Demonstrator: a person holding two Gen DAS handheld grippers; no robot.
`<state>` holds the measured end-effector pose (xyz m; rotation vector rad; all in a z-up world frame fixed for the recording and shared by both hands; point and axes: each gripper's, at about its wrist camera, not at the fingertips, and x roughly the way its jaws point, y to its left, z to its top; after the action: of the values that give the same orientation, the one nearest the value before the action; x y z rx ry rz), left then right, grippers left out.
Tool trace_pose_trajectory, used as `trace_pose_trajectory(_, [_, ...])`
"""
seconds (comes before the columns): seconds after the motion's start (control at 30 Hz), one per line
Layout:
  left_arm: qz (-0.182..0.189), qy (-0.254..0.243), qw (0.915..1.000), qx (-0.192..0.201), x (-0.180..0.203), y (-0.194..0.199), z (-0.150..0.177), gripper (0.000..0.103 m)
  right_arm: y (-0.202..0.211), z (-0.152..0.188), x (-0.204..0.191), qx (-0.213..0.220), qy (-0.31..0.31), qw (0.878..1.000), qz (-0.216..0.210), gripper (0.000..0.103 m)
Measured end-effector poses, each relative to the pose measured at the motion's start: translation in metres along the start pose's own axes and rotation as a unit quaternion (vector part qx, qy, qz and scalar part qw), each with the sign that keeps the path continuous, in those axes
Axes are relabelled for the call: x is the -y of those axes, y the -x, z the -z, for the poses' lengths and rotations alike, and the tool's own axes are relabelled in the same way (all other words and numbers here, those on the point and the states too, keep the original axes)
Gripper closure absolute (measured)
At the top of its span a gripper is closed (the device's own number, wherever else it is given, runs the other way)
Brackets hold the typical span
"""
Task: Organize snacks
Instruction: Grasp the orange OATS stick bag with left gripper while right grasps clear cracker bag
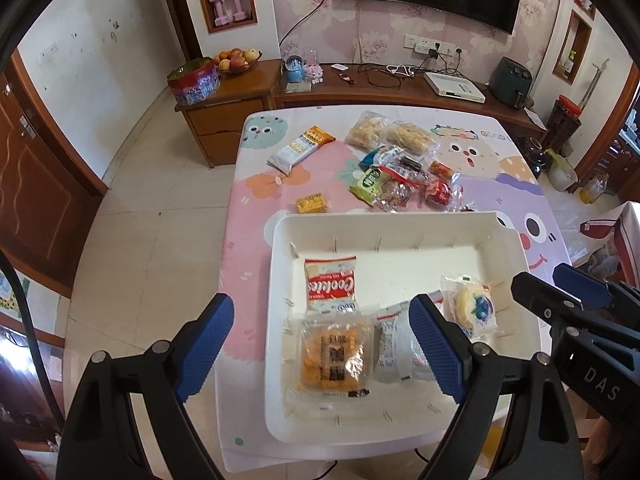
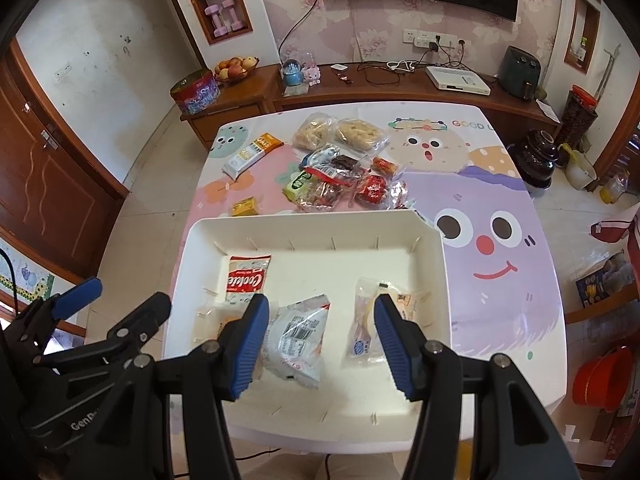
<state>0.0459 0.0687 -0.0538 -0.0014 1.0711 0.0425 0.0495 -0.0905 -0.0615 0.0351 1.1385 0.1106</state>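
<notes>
A white tray (image 1: 280, 248) (image 2: 436, 280) sits at the near end of the table. In it lie a red-and-white Cookies pack (image 1: 331, 283) (image 2: 247, 276), a clear pack of orange snacks (image 1: 334, 354), a white wrapped snack (image 2: 298, 338) (image 1: 394, 344) and a clear-wrapped round cake (image 1: 474, 306) (image 2: 370, 326). My left gripper (image 1: 320, 354) is open and empty above the tray's near left part. My right gripper (image 2: 322, 346) is open and empty above the tray's near middle. Loose snacks (image 1: 400, 174) (image 2: 340, 178) lie in a pile beyond the tray.
A long white-and-orange pack (image 1: 300, 146) (image 2: 252, 152) and a small yellow pack (image 1: 312, 203) (image 2: 245, 206) lie left of the pile. Two clear bags of puffed snacks (image 1: 390, 134) (image 2: 340, 130) lie at the far side. Wooden cabinets stand behind the table.
</notes>
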Motion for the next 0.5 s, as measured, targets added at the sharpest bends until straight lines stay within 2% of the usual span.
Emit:
trace_pose_trajectory(0.17, [0.0,-0.015,0.9998,0.009,0.0,0.001,-0.022,0.014,-0.002,-0.017,0.003,0.01,0.025,1.0,0.007,0.048])
trace_pose_trajectory(0.27, [-0.003,-0.032,0.9992,0.021,0.0,0.005,-0.043,0.014,0.001,-0.032,0.006,0.016,0.04,0.999,-0.005,0.048])
trace_pose_trajectory(0.43, [-0.021,-0.068,0.995,0.069,-0.001,0.023,-0.095,0.014,0.013,-0.081,0.02,0.031,0.057,0.998,-0.023,0.048])
trace_pose_trajectory(0.5, [-0.016,-0.077,0.9939,0.077,-0.002,0.028,-0.117,0.013,0.019,-0.105,0.026,0.042,0.063,0.997,-0.027,0.048])
